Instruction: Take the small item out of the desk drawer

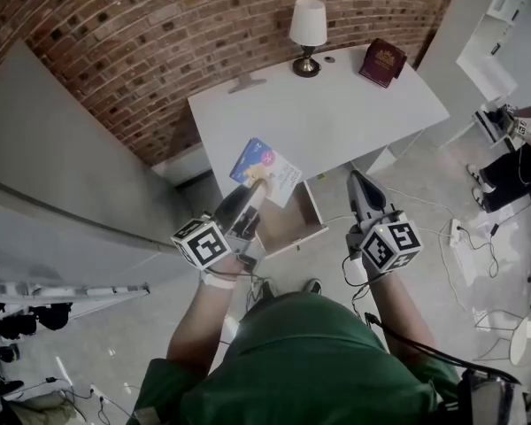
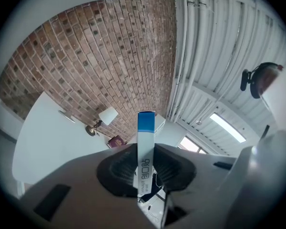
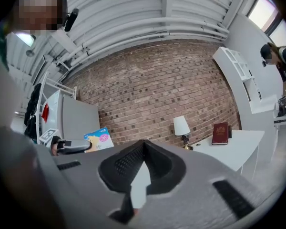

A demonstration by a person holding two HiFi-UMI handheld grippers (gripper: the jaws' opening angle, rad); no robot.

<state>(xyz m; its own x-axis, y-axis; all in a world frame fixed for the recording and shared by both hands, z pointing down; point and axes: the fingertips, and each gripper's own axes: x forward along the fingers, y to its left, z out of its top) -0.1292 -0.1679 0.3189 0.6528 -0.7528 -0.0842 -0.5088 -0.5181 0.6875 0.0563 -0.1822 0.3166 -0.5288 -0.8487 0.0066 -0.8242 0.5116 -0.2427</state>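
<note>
In the head view my left gripper [image 1: 253, 193] is shut on a flat colourful packet [image 1: 270, 168], blue, white and pink, and holds it above the front edge of the white desk [image 1: 336, 122]. The left gripper view shows the packet [image 2: 146, 142] edge-on, upright, clamped between the pads of that gripper [image 2: 146, 165]. Under the desk edge the drawer [image 1: 313, 212] stands pulled out; its inside looks bare. My right gripper [image 1: 356, 179] hovers to the right of the drawer, shut with nothing in it [image 3: 143, 146]. From there the packet [image 3: 99, 140] shows at the left.
A lamp [image 1: 307, 34] and a dark red book [image 1: 382, 62] stand at the back of the desk against the brick wall. A grey cabinet [image 1: 62, 166] is to the left. A seated person [image 1: 522, 158] and floor cables with a power strip [image 1: 456, 233] lie to the right.
</note>
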